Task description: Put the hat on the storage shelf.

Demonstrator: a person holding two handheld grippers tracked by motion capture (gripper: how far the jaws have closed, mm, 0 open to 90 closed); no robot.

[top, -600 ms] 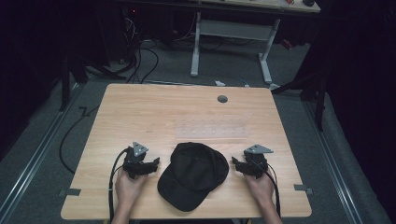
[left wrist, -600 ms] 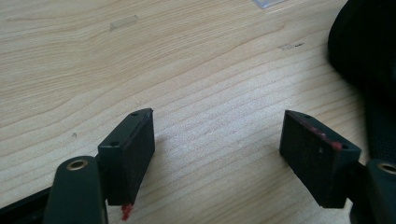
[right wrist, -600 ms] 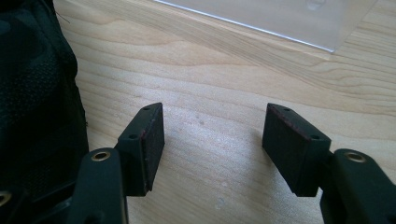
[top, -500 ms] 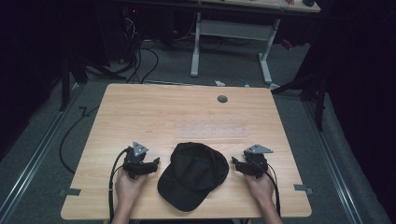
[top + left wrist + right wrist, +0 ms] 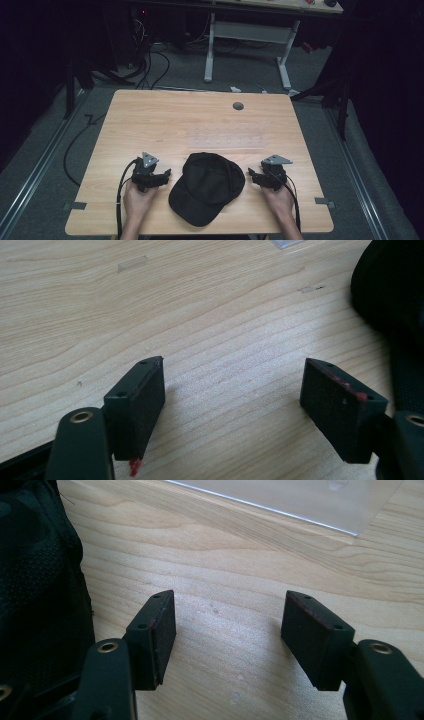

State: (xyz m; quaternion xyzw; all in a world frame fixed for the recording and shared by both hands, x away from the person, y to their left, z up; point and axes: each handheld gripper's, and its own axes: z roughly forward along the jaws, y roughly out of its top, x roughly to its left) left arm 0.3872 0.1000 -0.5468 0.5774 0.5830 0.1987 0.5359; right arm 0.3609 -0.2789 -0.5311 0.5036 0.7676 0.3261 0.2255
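Cap (image 5: 207, 187) of black cloth lay near the front edge of the wooden table (image 5: 165, 120) in the high view, between the left gripper (image 5: 161, 176) and right gripper (image 5: 254, 176), each just beside it. Seen from the left gripper view, that gripper's jaws stood wide apart over bare wood, holding nothing, the cap at the right edge. From the right gripper view, its jaws likewise gaped empty, the cap at the left.

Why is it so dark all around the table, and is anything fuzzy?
High view: light falls on the table, the floor around stays dim, and the black cap shows little detail. Left gripper view: sharp wood grain, soft shadows beside the fingers. Right gripper view: the clear sheet glares slightly.
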